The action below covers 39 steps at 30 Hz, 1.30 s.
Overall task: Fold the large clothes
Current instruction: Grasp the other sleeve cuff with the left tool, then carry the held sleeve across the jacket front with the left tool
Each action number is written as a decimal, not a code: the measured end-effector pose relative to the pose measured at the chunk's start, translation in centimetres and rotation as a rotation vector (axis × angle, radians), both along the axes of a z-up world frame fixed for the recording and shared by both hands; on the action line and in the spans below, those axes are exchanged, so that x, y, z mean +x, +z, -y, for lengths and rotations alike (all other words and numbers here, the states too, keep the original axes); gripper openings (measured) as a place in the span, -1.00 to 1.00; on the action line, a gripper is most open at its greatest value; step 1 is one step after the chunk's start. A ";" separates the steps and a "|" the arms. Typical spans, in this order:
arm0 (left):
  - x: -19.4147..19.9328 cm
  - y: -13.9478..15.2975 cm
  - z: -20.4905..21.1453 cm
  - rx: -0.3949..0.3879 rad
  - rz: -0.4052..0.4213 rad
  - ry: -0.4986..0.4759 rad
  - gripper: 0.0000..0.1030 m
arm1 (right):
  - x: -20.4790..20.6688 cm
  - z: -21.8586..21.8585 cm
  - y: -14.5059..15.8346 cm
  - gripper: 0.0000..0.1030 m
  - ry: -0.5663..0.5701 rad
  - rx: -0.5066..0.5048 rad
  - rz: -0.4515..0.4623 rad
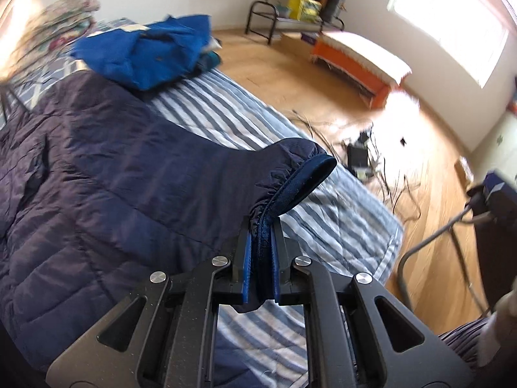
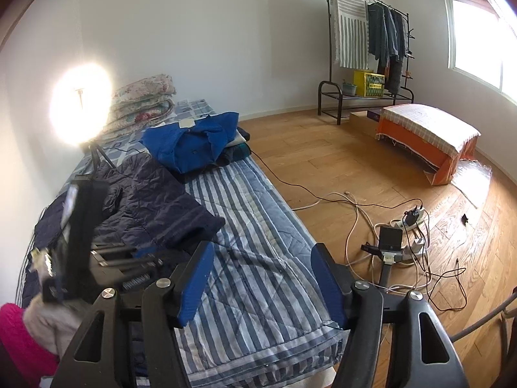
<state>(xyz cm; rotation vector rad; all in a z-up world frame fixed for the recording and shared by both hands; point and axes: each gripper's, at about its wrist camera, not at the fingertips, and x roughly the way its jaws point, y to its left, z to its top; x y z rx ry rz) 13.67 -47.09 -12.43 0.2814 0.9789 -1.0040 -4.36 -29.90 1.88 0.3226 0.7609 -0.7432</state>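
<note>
A navy quilted jacket (image 1: 80, 161) lies spread on the striped bedspread (image 1: 339, 213). My left gripper (image 1: 261, 223) is shut on the jacket's sleeve near its elastic cuff (image 1: 303, 168). The sleeve is lifted off the bed, and the cuff sticks out past the pads. In the right wrist view the jacket (image 2: 155, 207) lies at the left of the bed. My right gripper (image 2: 262, 247) is open over bare striped bedspread (image 2: 258, 291), with nothing between its blue pads (image 2: 197, 278).
A bright blue garment (image 2: 194, 142) sits on a pile at the far end of the bed, with folded floral quilts (image 2: 142, 103) and a glaring tripod lamp (image 2: 80, 103) behind. Cables and a power strip (image 2: 404, 226) litter the wooden floor beside the bed. An orange bench (image 2: 429, 139) and a clothes rack (image 2: 371, 42) stand further off.
</note>
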 end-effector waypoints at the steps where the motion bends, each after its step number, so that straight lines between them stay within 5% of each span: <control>1: 0.8 0.7 -1.0 -0.016 -0.006 0.017 -0.85 | 0.2 -0.2 0.0 0.27 0.005 -0.001 -0.001; 15: 12.9 4.7 -16.3 -0.115 -0.011 0.313 -0.85 | 4.7 -3.2 -0.3 0.42 0.093 -0.026 -0.017; 39: 29.1 -0.1 -38.7 -0.163 -0.028 0.767 -0.85 | 12.9 -8.1 -3.1 0.42 0.235 -0.010 -0.106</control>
